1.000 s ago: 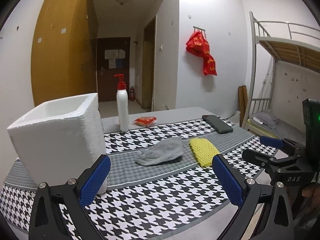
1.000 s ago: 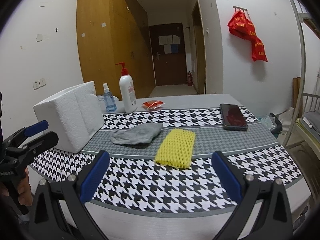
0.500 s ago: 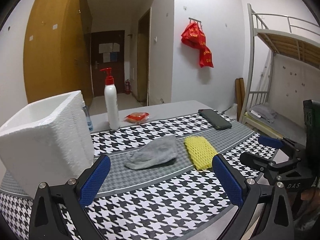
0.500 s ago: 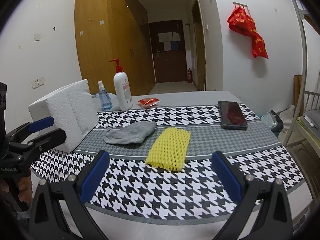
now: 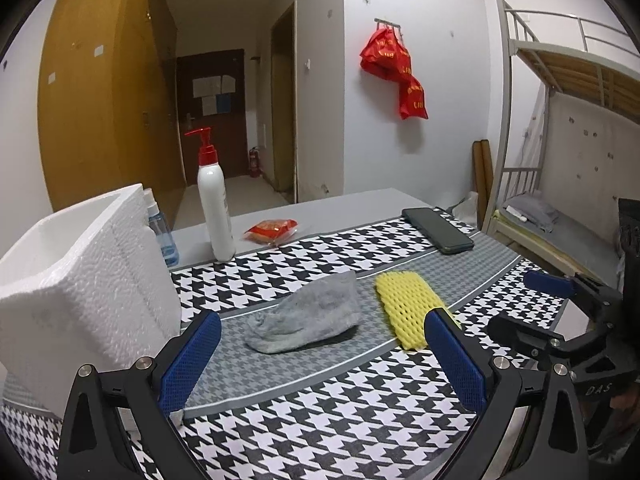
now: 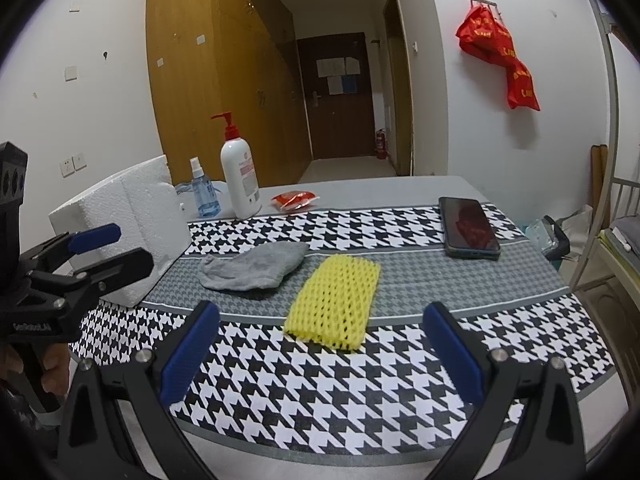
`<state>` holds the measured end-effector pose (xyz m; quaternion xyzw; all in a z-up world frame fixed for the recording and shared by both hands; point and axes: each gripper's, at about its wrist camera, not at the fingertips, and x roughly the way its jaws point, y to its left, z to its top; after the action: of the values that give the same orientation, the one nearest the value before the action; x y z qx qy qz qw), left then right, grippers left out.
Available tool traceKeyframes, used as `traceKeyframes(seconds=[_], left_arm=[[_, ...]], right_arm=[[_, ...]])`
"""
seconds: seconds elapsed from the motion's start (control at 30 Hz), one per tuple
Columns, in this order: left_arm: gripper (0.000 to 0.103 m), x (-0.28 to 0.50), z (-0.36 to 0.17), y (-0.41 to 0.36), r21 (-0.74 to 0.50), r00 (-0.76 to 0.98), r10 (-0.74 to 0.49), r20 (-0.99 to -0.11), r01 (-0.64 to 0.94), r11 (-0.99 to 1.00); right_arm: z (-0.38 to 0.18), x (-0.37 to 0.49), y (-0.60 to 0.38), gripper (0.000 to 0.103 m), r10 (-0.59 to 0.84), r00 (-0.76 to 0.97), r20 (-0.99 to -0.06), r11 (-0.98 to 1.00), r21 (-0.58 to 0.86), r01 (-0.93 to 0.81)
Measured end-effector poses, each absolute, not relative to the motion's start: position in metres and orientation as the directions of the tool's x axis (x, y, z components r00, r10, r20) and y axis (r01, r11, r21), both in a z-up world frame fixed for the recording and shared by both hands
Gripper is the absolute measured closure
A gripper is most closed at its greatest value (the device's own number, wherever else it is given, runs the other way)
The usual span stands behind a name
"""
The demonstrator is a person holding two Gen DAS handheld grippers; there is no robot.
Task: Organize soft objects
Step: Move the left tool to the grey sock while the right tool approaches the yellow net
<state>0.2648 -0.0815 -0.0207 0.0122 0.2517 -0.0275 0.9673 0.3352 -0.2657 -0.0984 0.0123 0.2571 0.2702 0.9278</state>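
left claw (image 5: 320, 354) agape, level | right claw (image 6: 320, 344) agape, level

On the tabletop (image 6: 360, 186): foam box (image 6: 132, 216) at left, sock (image 6: 256, 266) right of it, mesh sleeve (image 6: 336, 300) just beside the sock, phone (image 6: 468, 226) far right, bottles (image 6: 240, 176) behind.

dorm room | metal bunk bed (image 5: 568, 92) | wooden wardrobe (image 6: 216, 80) | hallway door (image 6: 338, 92)
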Motion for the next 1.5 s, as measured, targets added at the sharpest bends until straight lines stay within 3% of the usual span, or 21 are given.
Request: traceKeyframes(seconds=[0.43,1.23,1.5], left_arm=[[0.001,0.296,-0.025,-0.08,0.029,0.841,-0.049,-0.54,0.076,0.997],[0.002,0.359,-0.059,-0.066,-0.058,0.731,-0.1,-0.675,0.082,0.995],[0.015,0.372,-0.075,-0.065,-0.061,0.694,-0.111,-0.711,0.097,0.993]], right_arm=[[-0.103,0.353,-0.26,0.0,0.507,0.704,-0.497,0.852,0.164,-0.498],[-0.108,0.381,-0.252,0.0,0.475,0.69,-0.545,0.868,0.161,-0.471],[-0.111,0.389,-0.246,0.0,0.477,0.675,-0.563,0.864,0.162,-0.476]])
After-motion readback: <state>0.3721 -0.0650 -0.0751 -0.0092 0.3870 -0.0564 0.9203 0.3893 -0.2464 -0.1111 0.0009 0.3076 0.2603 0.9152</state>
